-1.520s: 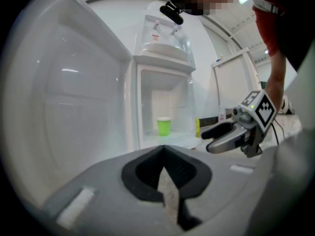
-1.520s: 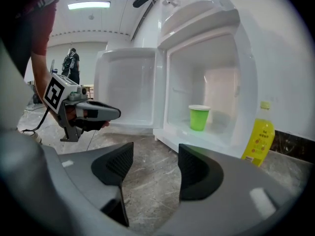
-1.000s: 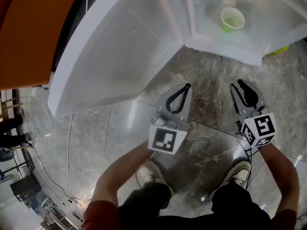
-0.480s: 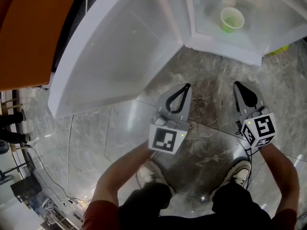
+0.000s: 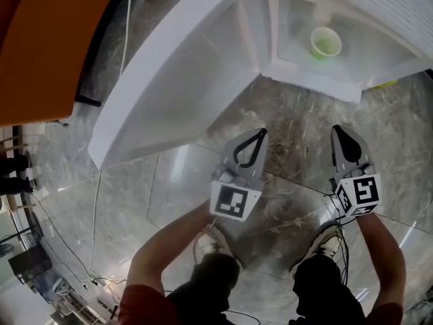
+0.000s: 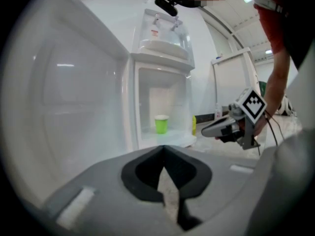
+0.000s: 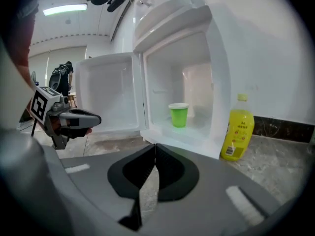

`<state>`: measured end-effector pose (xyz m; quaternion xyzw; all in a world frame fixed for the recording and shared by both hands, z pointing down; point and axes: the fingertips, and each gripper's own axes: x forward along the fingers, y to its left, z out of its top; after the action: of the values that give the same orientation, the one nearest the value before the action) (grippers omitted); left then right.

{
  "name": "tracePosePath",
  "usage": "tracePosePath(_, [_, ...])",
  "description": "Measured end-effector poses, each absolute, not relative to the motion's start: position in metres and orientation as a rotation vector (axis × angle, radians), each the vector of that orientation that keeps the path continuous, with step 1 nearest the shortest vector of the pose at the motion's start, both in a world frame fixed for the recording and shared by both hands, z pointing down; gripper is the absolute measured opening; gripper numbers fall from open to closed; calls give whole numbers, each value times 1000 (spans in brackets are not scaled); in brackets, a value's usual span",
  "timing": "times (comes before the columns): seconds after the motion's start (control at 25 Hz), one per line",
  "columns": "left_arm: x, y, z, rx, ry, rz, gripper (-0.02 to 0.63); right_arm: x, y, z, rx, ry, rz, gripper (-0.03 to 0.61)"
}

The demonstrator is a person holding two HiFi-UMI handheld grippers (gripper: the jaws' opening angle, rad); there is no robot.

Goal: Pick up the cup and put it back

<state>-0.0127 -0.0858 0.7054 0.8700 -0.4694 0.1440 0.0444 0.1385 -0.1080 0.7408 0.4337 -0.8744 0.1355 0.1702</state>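
Observation:
A light green cup (image 5: pixel 325 43) stands upright on the floor of a small white fridge compartment (image 5: pixel 352 87); it also shows as the cup (image 6: pixel 161 124) in the left gripper view and the cup (image 7: pixel 178 115) in the right gripper view. My left gripper (image 5: pixel 260 134) is shut and empty, held over the marble floor in front of the fridge. My right gripper (image 5: pixel 338 131) is shut too, with nothing in it, a little to the right. Both stay well short of the cup. Each gripper sees the other: the right gripper (image 6: pixel 204 131), the left gripper (image 7: pixel 98 119).
The fridge door (image 5: pixel 183 80) swings open to the left. A yellow bottle (image 7: pixel 237 133) stands on the floor just right of the fridge. An orange surface (image 5: pixel 40 46) fills the upper left. The person's shoes (image 5: pixel 331 239) are on the grey marble floor (image 5: pixel 128 188).
The right gripper's jaws have closed from partly open. The view has drawn back and shifted, so the fridge sits higher in the frame. Both grippers keep about the same place.

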Motion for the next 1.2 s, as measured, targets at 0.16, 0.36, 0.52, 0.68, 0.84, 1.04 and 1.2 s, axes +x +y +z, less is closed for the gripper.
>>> tracePosePath(0.16, [-8, -86, 651, 2649, -1449, 414, 0, 144, -88, 697, 1251, -2430, 485, 2])
tracePosePath(0.36, [-6, -81, 553, 2516, -1466, 303, 0, 140, -58, 601, 1203, -2439, 501, 2])
tracePosePath(0.52, [-3, -54, 460, 2420, -1471, 235, 0, 139, -42, 500, 1198, -2418, 554, 2])
tracePosePath(0.68, [-15, -35, 384, 2358, -1503, 283, 0, 144, -41, 413, 1331, -2348, 635, 2])
tracePosePath(0.84, [-23, -21, 295, 2307, -1563, 420, 0, 149, -29, 322, 1407, -2288, 667, 3])
tracePosePath(1.04, [-23, -18, 174, 2256, -1626, 413, 0, 150, -27, 215, 1470, -2258, 814, 2])
tracePosePath(1.2, [-24, -9, 102, 2228, -1634, 430, 0, 146, -17, 134, 1485, -2275, 797, 2])
